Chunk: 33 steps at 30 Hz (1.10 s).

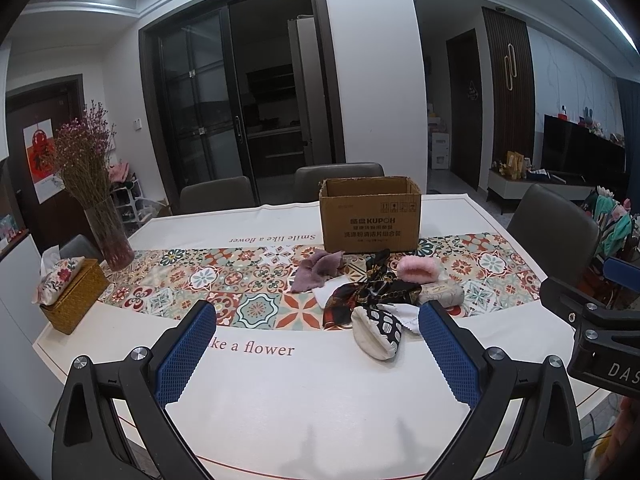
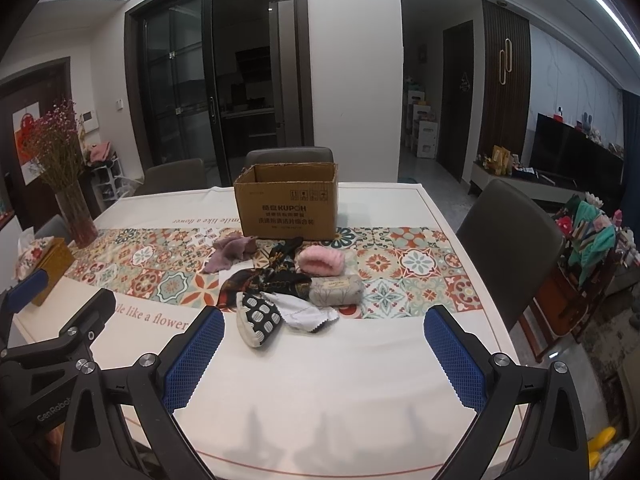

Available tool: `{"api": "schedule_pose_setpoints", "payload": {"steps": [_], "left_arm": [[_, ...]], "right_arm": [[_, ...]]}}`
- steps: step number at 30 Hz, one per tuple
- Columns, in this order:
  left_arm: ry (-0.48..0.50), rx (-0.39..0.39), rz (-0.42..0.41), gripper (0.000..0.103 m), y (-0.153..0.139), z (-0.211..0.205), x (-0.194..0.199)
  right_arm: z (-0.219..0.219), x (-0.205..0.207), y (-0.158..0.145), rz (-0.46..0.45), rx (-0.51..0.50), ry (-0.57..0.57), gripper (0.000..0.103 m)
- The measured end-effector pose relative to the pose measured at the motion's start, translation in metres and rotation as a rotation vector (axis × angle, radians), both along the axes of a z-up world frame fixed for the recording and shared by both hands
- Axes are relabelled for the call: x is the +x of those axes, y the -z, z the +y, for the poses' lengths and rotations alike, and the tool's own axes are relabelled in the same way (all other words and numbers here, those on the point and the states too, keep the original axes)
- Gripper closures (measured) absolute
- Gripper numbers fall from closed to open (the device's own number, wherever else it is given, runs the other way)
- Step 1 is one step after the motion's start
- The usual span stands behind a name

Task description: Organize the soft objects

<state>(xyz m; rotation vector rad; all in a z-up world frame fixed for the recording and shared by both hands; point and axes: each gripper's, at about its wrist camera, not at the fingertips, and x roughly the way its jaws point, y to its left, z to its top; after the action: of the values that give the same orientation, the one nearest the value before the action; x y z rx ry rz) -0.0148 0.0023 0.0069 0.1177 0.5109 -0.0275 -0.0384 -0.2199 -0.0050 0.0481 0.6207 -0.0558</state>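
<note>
Your left gripper (image 1: 316, 320) and right gripper (image 2: 324, 326) both hover spread wide, holding nothing. The soft pile (image 2: 280, 280) lies on the table (image 2: 320, 380), just in front of the open box (image 2: 286, 208), ahead of both grippers.

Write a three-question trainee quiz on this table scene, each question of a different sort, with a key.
1. True or false: the cardboard box stands open-topped behind the pile of soft items.
2. Multiple choice: which item lies nearest the cameras? A) pink fluffy item B) black-and-white patterned pouch C) purple cloth
3. Fill in: the jaws of the left gripper and the right gripper are both ____ and hold nothing.

Key: 1 true; 2 B; 3 open.
</note>
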Motion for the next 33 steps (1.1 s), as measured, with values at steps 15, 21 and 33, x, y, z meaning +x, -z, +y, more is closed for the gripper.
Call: {"api": "schedule_pose_setpoints", "payload": {"steps": [15, 21, 33], "left_arm": [[0.011, 0.005, 0.005, 0.0, 0.0, -0.006, 0.002], [0.019, 0.01, 0.006, 0.0, 0.0, -0.01, 0.002], [0.024, 0.011, 0.014, 0.0, 0.002, -0.012, 0.005]], "right_arm": [[-0.009, 0.0, 0.001, 0.005, 0.006, 0.013, 0.002], [-0.011, 0.001, 0.003, 0.007, 0.008, 0.025, 0.002], [-0.014, 0.002, 0.004, 0.01, 0.01, 0.024, 0.002]]}}
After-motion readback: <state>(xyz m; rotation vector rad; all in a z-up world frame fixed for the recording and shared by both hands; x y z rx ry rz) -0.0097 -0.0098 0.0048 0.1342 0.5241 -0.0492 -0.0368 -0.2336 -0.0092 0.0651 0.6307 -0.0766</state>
